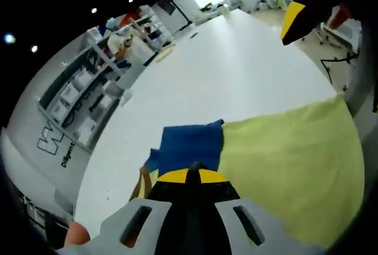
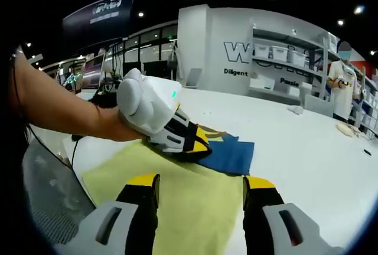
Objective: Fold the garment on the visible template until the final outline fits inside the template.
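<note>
A blue garment with a yellow and brown patch at one side lies on the white table, partly over the edge of a yellow-green template sheet. My left gripper has its yellow-tipped jaws closed together on the garment's near edge. In the right gripper view, a hand holds the left gripper down on the blue garment at the far edge of the template sheet. My right gripper hovers open above the sheet with nothing between its jaws. One of its yellow-tipped jaws also shows as the right gripper raised over the table.
The white table stretches far beyond the sheet. A cloth and small items lie near its far side. Shelves line the wall, and a person stands there. The table edge is close on the left.
</note>
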Action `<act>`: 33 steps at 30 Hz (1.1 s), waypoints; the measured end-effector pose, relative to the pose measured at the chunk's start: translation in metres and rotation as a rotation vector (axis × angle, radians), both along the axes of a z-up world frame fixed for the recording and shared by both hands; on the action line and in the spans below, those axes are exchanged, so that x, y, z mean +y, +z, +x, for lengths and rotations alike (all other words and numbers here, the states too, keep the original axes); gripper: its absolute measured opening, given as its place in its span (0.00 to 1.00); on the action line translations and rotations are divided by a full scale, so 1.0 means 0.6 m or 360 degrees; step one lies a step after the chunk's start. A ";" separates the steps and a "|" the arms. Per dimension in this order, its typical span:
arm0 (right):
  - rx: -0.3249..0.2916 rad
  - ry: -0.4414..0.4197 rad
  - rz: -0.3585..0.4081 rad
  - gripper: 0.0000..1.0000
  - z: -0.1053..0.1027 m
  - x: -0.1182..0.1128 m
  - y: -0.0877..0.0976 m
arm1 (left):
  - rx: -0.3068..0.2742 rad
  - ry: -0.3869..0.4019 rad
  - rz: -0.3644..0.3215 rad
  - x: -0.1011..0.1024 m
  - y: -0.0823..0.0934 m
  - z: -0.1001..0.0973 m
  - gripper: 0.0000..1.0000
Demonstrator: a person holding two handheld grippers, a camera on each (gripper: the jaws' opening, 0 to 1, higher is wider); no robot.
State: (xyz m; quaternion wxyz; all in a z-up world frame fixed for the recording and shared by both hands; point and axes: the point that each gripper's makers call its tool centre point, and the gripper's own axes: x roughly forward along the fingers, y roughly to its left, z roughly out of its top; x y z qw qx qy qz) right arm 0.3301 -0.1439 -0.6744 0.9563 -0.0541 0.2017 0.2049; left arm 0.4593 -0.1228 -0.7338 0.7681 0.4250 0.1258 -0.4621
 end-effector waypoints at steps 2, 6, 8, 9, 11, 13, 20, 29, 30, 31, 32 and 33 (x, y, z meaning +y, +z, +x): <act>0.0002 0.0000 0.0002 0.57 0.000 0.000 0.000 | 0.0010 -0.0007 0.0021 -0.002 -0.009 -0.002 0.04; 0.0010 0.0004 0.0000 0.57 0.000 0.000 -0.002 | 0.0016 -0.0012 0.0046 -0.003 -0.022 -0.004 0.10; 0.0013 0.0006 0.0001 0.57 0.001 0.001 -0.003 | 0.0034 -0.0015 0.0052 -0.002 -0.028 -0.005 0.09; 0.0014 0.0005 0.0001 0.57 0.001 0.001 -0.003 | 0.0034 -0.0014 0.0053 -0.002 -0.030 -0.005 0.09; 0.0017 0.0004 0.0000 0.57 0.002 0.000 -0.004 | 0.0038 -0.0008 0.0050 -0.001 -0.032 -0.005 0.11; 0.0019 0.0005 -0.0003 0.57 0.002 0.000 -0.005 | 0.0044 -0.0006 0.0045 0.001 -0.032 -0.005 0.11; 0.0022 0.0003 -0.0006 0.57 0.003 0.001 -0.005 | 0.0070 0.0035 -0.0001 0.021 -0.028 0.001 0.13; 0.0025 0.0007 -0.0016 0.57 0.003 0.002 -0.006 | 0.0132 0.0158 -0.0067 0.066 -0.023 0.035 0.13; 0.0025 0.0007 -0.0016 0.57 0.003 0.002 -0.006 | 0.0144 0.0167 -0.0077 0.070 -0.022 0.039 0.12; 0.0025 0.0007 -0.0015 0.56 0.003 0.002 -0.006 | 0.0157 0.0178 -0.0087 0.073 -0.022 0.041 0.12; 0.0025 0.0006 -0.0015 0.57 0.004 0.002 -0.006 | 0.0163 0.0186 -0.0092 0.075 -0.021 0.043 0.12; 0.0024 0.0004 -0.0015 0.57 0.004 0.001 -0.006 | 0.0170 0.0189 -0.0097 0.078 -0.021 0.046 0.12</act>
